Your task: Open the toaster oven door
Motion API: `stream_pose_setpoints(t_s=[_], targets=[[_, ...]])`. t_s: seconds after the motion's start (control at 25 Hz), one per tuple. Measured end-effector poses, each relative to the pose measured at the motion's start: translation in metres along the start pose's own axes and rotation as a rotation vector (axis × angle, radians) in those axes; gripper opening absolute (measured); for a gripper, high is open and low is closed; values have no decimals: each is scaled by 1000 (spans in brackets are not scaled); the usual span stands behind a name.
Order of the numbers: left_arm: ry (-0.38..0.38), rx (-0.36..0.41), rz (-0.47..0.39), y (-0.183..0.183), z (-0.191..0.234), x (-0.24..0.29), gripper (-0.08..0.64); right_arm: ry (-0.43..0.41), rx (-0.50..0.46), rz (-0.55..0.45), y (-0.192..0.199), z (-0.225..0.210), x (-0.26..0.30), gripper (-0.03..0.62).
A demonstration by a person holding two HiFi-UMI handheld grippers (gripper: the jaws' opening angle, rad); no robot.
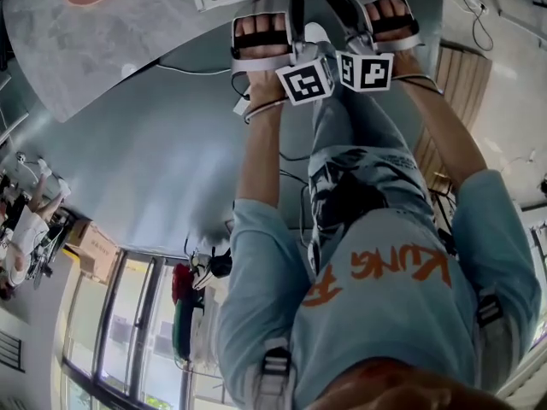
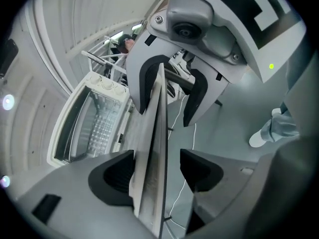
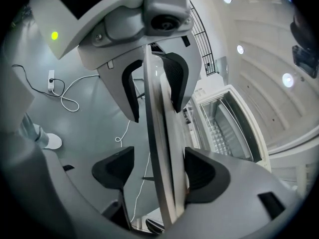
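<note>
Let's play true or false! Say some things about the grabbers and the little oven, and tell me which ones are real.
1. The left gripper and the right gripper both have their jaws apart. True.
2. The right gripper holds a cup. False: only the tabletop edge lies between its open jaws.
3. The oven is black. False: it is white.
4. A wire rack shows inside the oven. True.

Grey smooth floor (image 1: 154, 143), crossed by a white cable (image 1: 192, 71). Tall bright windows (image 1: 128, 314) along one wall, cardboard box (image 1: 92, 248) near. Round ceiling lights (image 3: 288, 79), lit.
</note>
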State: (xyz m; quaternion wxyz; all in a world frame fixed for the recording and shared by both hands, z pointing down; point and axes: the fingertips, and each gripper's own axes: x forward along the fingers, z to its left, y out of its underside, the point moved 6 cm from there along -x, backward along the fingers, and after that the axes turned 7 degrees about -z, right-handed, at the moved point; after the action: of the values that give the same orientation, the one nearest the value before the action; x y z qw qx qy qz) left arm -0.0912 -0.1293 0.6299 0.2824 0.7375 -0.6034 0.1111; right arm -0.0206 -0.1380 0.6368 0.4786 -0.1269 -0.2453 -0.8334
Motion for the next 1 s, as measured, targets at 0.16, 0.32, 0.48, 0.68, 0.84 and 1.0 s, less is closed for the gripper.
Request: stream_pose_setpoints(t_s=[0.16,0.32,0.48,0.68,0.84,1.0], targets=[[-58,20,16,-2,1,3,275,37,-12,-5,3,2,1,301],[-69,13,19,-2,1,1,275,53,-19,-9,2,1,1,297],[-45,-8,28,-3,3,-6,275,47,4,-2,-2,-2,-7,273],[-29,-78,15,-12,1,-20,273,46,30,-17,-7,-2,-19,247],[-80,-182,-28,-25,9,-34,265,62,60,-8,-7,-8,-32,108],[-153,-257,-56,-31,20,-51,197,82,103,-8,-9,-17,-45,56]])
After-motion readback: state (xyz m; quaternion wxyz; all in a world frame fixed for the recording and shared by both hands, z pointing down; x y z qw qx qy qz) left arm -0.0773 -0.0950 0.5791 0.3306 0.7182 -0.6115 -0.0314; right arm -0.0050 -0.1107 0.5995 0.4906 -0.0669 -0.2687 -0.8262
